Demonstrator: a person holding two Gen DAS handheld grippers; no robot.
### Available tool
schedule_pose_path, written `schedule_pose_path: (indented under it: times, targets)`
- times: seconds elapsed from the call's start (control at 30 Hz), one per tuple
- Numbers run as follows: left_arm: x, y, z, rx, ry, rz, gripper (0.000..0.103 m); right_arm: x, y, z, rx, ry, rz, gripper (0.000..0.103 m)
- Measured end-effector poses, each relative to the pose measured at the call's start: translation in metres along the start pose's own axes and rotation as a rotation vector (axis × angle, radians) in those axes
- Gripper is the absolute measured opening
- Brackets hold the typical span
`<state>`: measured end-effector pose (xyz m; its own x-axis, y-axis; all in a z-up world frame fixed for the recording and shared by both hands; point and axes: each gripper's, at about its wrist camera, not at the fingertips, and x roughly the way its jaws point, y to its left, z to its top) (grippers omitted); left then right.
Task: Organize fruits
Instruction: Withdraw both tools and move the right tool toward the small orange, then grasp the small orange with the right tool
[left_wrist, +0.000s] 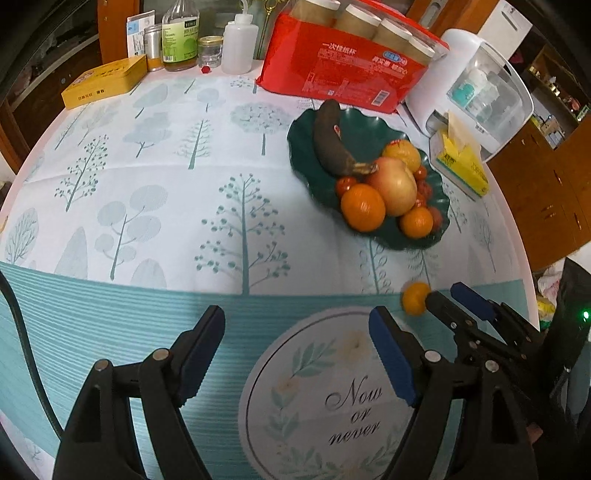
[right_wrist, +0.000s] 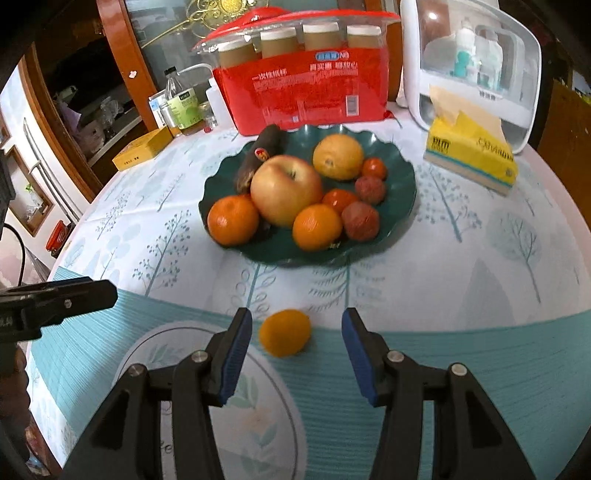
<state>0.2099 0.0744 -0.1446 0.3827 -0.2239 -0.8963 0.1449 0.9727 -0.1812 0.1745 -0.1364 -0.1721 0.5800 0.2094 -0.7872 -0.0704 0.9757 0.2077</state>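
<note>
A small orange fruit lies alone on the tablecloth, just in front of my open right gripper, between its blue pads but not touched. It also shows in the left wrist view, by the right gripper's tips. A dark green plate behind it holds an apple, oranges, small red fruits and a blackened banana. The plate also shows in the left wrist view. My left gripper is open and empty above the cloth.
Behind the plate stand a red pack of paper cups, a white storage box and a yellow tissue pack. A yellow tin, bottles and jars line the far left edge.
</note>
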Motion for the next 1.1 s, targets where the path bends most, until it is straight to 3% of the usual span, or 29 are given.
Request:
schedule_pose_path:
  times: [0.63, 0.87, 1.1]
  targets:
    - [-0.001, 0.023, -0.014, 0.074, 0.043, -0.039, 0.079, 0.033, 0.023, -0.014, 0.068, 0.047, -0.070, 0.051]
    - [-0.001, 0.031, -0.012, 0.073, 0.041, -0.051, 0.079, 0.037, 0.024, -0.011, 0.068, 0.055, -0.119, 0.033]
    - [-0.003, 0.042, -0.009, 0.059, 0.036, -0.056, 0.079, 0.032, 0.026, -0.005, 0.057, 0.057, -0.113, 0.032]
